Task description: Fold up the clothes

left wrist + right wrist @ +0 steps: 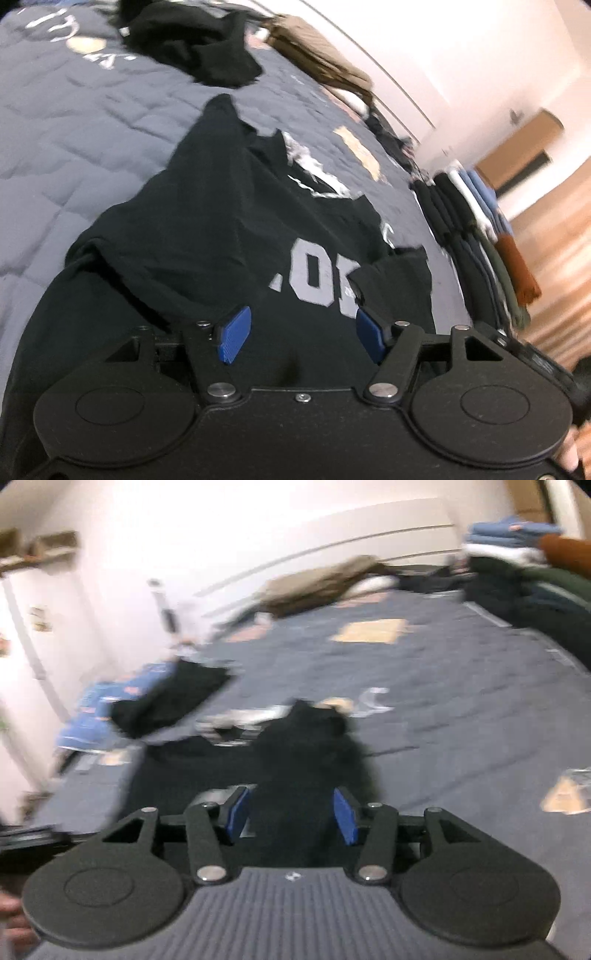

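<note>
Left gripper [303, 339] jaws spread wide, blue pads [233, 340] apart, nothing between; right gripper [292, 819] likewise open, pads [236, 816] parted, view blurred

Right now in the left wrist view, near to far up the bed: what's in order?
left gripper → black T-shirt with grey print → crumpled black garment → tan folded clothes by the wall. The folded stack sits off to the right, so it is left out.

I see a bed [74, 122] under a grey quilted cover. On it lie a black printed T-shirt [229, 236] near me, a crumpled black garment [195, 44] far, and folded clothes [480, 236] stacked right.
</note>
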A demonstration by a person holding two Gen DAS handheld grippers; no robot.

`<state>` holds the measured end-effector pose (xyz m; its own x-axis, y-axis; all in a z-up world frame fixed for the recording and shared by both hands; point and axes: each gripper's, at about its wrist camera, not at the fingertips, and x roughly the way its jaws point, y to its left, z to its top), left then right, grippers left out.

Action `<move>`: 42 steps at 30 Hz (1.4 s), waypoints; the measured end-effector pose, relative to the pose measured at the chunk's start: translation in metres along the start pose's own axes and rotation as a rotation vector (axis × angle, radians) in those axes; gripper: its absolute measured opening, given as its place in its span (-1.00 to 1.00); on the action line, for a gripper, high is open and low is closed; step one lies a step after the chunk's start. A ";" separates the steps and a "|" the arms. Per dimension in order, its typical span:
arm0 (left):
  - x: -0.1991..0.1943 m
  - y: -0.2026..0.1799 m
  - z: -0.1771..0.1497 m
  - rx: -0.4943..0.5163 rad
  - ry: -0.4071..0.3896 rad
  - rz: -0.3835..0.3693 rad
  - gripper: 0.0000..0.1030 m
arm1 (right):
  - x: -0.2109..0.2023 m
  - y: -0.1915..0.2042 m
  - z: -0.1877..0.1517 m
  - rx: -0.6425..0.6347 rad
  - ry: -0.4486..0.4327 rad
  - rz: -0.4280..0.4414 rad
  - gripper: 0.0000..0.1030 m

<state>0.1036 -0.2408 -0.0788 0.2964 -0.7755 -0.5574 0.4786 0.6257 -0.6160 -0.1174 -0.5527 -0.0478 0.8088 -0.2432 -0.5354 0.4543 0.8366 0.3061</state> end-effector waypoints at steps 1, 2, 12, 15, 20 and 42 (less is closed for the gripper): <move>0.000 -0.004 -0.001 0.026 0.006 -0.008 0.22 | 0.004 -0.005 0.000 -0.012 0.007 -0.030 -0.04; -0.001 -0.007 -0.002 0.053 0.011 -0.016 0.22 | 0.008 -0.010 -0.001 -0.024 0.015 -0.060 -0.04; 0.073 -0.090 0.052 0.268 0.043 -0.104 0.23 | 0.035 -0.036 -0.010 -0.009 0.078 -0.113 -0.04; 0.110 -0.133 0.069 0.397 0.073 -0.106 0.34 | 0.038 -0.038 -0.015 0.004 0.099 -0.103 -0.04; 0.172 -0.185 0.074 0.546 0.145 -0.067 0.34 | 0.042 -0.047 -0.016 0.061 0.102 -0.090 -0.04; 0.266 -0.179 0.089 0.385 0.232 -0.077 -0.85 | 0.042 -0.066 -0.022 0.224 0.057 -0.080 -0.78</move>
<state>0.1703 -0.5666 -0.0673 0.0762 -0.7519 -0.6548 0.7771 0.4562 -0.4335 -0.1219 -0.6070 -0.1081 0.7474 -0.2707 -0.6067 0.5927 0.6843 0.4248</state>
